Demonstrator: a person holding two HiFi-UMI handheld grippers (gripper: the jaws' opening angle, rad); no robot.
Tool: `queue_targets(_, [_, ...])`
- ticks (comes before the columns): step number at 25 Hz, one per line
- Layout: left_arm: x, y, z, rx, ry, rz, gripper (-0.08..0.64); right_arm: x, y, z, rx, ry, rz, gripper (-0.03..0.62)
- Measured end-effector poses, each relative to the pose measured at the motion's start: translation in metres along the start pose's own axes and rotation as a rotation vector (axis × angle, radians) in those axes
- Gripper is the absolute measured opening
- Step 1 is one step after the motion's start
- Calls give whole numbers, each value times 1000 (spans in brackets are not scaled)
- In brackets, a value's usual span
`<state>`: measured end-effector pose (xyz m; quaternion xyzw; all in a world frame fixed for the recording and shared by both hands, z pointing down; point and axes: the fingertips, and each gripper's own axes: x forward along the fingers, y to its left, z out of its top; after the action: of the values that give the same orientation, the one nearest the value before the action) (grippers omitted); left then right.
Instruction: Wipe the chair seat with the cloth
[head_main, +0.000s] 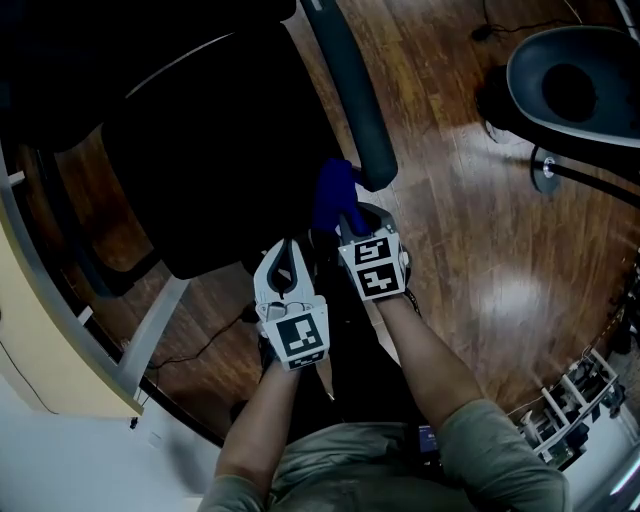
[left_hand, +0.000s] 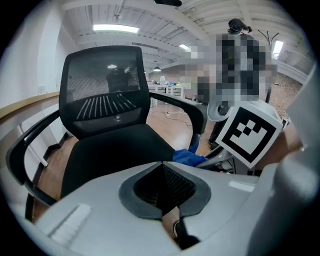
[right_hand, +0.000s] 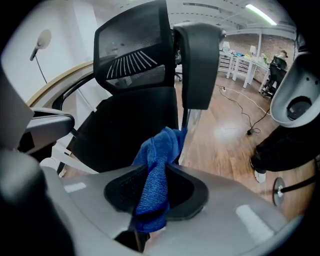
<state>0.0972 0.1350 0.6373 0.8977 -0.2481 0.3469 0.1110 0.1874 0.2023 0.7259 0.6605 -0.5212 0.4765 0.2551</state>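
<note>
Wood floor (head_main: 480, 200), cloth (right_hand: 152, 185) pinched between right jaws

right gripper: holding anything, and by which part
The right gripper clamps the blue fabric cloth by a bunched, twisted part; its loose end pokes out ahead.

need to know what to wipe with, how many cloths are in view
1: a blue cloth, pinched in the right gripper, close to the chair's armrest. Others could lie out of view.

Right gripper (head_main: 348, 222) is holding blue cloth (head_main: 332, 190) by black chair seat (head_main: 220, 170), left gripper (head_main: 287, 250) is hovering just beside.
</note>
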Motion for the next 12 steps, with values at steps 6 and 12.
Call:
queue_targets(6, [11, -17, -4, -4, 10, 1, 6, 11, -14, -10, 4, 18, 10, 81])
queue_targets(12, [5, -9, 0, -11, 2, 33, 5, 11, -13, -10, -7, 32, 20, 81])
